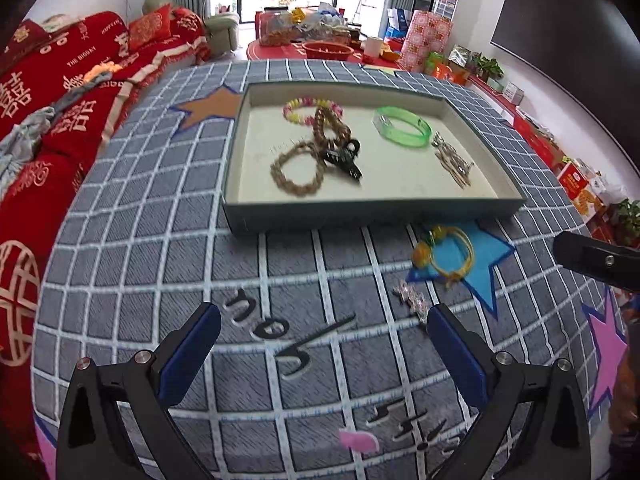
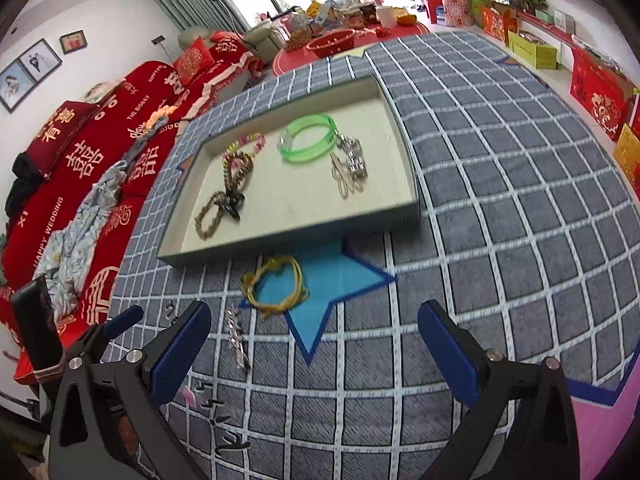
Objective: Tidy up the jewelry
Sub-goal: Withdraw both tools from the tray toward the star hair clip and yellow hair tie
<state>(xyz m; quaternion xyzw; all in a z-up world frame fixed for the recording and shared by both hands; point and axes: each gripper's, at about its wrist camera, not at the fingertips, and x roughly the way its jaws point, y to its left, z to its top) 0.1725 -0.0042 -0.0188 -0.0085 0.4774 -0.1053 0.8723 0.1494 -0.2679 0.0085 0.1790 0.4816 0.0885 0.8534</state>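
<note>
A shallow grey-green tray (image 1: 360, 216) (image 2: 280, 246) with a cream lining sits on the checked rug. In it lie a pink-yellow bead bracelet (image 1: 310, 109), two braided brown bracelets (image 1: 296, 174), a black hair claw (image 1: 344, 160), a green bangle (image 1: 402, 126) (image 2: 308, 138) and silver pieces (image 1: 452, 158) (image 2: 352, 160). On the rug in front of the tray lie a yellow cord bracelet (image 1: 448, 256) (image 2: 276, 286) and a silver clip (image 1: 412, 300) (image 2: 236, 340). My left gripper (image 1: 324, 344) is open and empty above the rug. My right gripper (image 2: 316, 340) is open and empty, near the yellow bracelet.
The grey checked rug (image 1: 160, 240) has star patches in blue (image 2: 340, 280), orange (image 1: 212, 106) and pink (image 1: 608, 340). A red sofa (image 1: 48, 92) lies to the left. Boxes and plants (image 2: 532, 50) line the right wall. A cluttered red table (image 1: 320, 40) stands beyond.
</note>
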